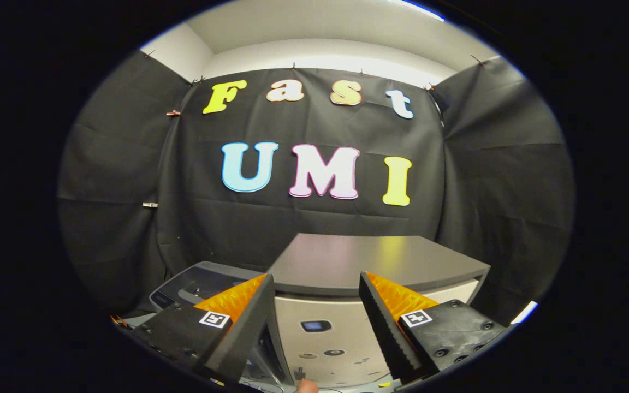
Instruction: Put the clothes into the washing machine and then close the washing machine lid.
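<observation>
- Black cloth [314,218] hangs as the booth's wall all round me, with a pale wall and ceiling [320,38] showing above its top edge; small clips pin the cloth along that edge.
- My gripper [314,314] is held up with its two fingers spread wide apart and nothing between them; each finger has an orange ribbed face and a dark toothed pad.
- Each finger [213,319] carries a small square black-and-white marker tag; I can make out no readable brand or wording on them.
- Straight ahead, seen through the gap between the fingers, stands the washing machine [325,338], a pale box with its dark grey lid [369,262] lying flat and closed on top.
- Its front has a small dark display window and a few round marks, too small for me to read.
- Beside the machine, beyond my left finger, sits a grey appliance [194,286] with a dark top panel.
- A fingertip [306,386] shows at the very bottom, below the machine's front.
</observation>
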Motion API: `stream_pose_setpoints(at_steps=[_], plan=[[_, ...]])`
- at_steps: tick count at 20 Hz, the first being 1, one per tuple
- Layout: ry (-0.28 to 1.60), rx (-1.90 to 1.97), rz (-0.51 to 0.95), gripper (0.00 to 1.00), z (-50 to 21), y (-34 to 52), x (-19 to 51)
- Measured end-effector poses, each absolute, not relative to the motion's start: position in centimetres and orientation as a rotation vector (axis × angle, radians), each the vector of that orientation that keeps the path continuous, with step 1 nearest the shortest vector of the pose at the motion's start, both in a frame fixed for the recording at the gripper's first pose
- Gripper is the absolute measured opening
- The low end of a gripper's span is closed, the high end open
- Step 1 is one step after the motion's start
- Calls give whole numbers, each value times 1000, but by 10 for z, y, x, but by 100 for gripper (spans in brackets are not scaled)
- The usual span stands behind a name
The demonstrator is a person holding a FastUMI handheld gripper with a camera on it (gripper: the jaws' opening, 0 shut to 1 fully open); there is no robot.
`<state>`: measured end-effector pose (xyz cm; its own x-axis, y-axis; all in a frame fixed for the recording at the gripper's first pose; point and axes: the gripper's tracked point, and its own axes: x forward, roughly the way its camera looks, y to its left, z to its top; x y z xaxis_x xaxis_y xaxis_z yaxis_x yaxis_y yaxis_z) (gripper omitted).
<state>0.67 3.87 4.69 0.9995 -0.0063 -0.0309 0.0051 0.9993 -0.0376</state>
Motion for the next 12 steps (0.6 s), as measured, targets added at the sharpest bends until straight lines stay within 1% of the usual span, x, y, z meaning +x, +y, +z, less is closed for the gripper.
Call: stream_pose_setpoints(at_steps=[5,12], plan=[[32,-33,-56,98,31,-3,-11],[11,-24,-70,98,37,-9,-17]])
